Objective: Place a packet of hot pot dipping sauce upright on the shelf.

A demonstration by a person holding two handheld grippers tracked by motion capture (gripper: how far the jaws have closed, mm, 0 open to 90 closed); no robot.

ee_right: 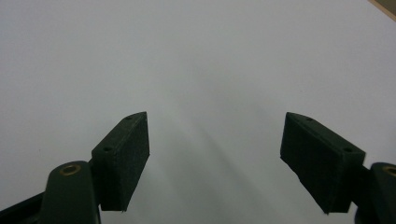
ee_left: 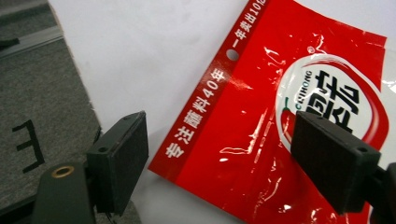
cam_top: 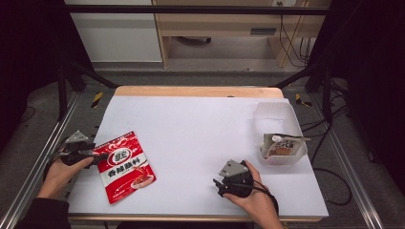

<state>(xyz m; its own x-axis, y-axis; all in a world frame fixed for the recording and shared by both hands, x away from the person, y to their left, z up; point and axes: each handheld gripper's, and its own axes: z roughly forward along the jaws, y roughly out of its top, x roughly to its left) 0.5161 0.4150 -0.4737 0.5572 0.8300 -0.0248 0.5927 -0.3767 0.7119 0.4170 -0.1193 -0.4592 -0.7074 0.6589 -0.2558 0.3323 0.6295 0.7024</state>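
1. Right gripper (cam_top: 217, 183) sits nearest the cam, at 6 o'clock on the table (cam_top: 200, 124), jaws wide apart w/ nothing between; its own view has just bare white top ahead.
2. Left gripper (cam_top: 98, 153) is at 9 o'clock by the table's left edge, jaws spread, tips at the top-left corner of the red pouch (cam_top: 125, 166).
3. Left gripper view: pouch (ee_left: 261, 140) lies flat, its corner in the gap between the two pads (ee_left: 122, 158); neither pad presses on it, so it's not gripped yet.
4. Pouch itself: approx 8 o'clock on the table, tilted, flat on the surface, well apart from the bin.
5. Clear bin (cam_top: 276, 129) stands at 3 o'clock near the right edge; one pale packet (cam_top: 282, 143) already leans inside at its near end.
6. Progress, my read: work looks like packing packets into the bin. One looks done, red pouch still left.
7. Left to do, prob.: close on the pouch corner, lift, carry across to 3 o'clock, drop in the bin. Right gripper looks idle, may assist w/ a handover since the bin is on its side.
8. Risk: thin slick foil lying flat, pads may slide off the edge.
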